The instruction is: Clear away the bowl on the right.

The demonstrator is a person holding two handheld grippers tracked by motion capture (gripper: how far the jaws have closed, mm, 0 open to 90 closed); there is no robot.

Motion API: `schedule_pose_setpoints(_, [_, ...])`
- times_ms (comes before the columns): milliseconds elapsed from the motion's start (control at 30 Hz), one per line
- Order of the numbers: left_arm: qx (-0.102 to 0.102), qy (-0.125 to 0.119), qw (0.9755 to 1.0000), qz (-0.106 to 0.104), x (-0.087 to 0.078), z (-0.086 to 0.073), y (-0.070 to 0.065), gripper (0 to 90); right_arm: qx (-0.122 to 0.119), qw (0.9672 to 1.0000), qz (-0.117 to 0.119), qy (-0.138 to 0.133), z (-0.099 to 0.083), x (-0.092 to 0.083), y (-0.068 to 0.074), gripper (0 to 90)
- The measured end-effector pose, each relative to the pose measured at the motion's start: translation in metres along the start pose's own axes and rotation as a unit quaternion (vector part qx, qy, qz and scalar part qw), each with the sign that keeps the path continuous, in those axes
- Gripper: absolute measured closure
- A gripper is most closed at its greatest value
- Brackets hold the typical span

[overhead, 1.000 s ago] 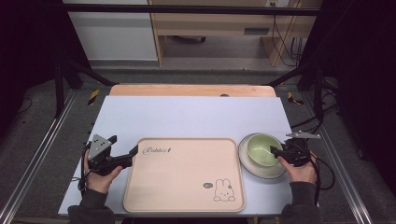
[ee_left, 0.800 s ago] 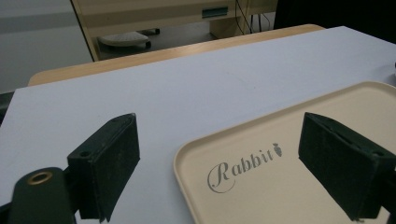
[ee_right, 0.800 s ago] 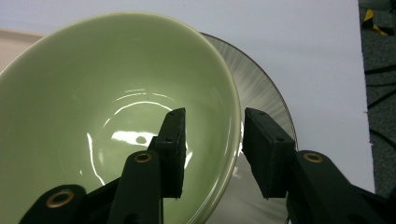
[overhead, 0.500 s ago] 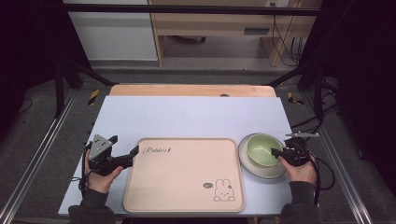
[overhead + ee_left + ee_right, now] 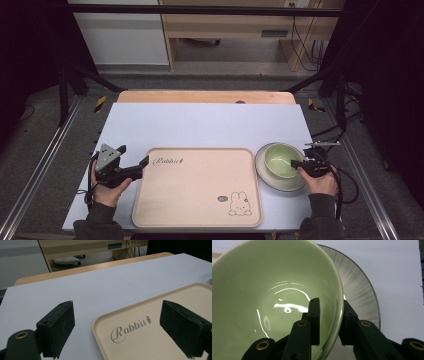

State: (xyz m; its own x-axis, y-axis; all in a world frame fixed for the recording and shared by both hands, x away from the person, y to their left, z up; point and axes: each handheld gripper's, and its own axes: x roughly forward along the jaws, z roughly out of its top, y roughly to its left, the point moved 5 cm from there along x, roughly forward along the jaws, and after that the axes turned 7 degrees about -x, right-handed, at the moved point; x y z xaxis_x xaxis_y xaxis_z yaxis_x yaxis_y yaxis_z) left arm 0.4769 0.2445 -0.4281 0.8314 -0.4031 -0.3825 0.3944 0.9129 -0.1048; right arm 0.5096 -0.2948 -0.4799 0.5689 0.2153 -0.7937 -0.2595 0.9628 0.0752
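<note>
Your worktop (image 5: pixel 210 125) is the largest thing here, its pale sheet bare across the whole far half and in the strip between your left hand and its left edge, so you have free room there. Next comes the beige tray (image 5: pixel 197 187), lying flat in the near middle, its near edge close to the worktop's near edge and its right edge just beside the grey plate (image 5: pixel 285 184). The plate sits near the worktop's right edge, and the green bowl (image 5: pixel 281 159) rests on it, tipped a little in your right gripper view. Your right gripper (image 5: pixel 299 163) has its fingers (image 5: pixel 314 320) astride the bowl's right rim, one inside and one outside; they have just been closing and now pinch the wall. Your left gripper (image 5: pixel 142 164) hovers at the tray's far left corner with its fingers (image 5: pixel 58 326) spread wide, one over the worktop and one over the tray by the word Rabbit, gripping nothing.
</note>
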Motion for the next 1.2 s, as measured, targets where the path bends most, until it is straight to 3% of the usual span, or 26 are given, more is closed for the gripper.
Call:
schedule_pose_setpoints(700, [0.0, 0.005, 1.0, 0.001, 0.0021, -0.0017, 0.0002, 12.0, 0.024, 0.9995, 0.006, 0.022, 0.0002, 0.0059, -0.001, 79.2])
schedule_pose_setpoints(1200, [0.001, 0.005, 1.0, 0.002, 0.0022, -0.0019, 0.0001, 12.2, 0.041, 0.999, 0.008, 0.013, 0.0022, 0.0053, -0.0026, 82.3])
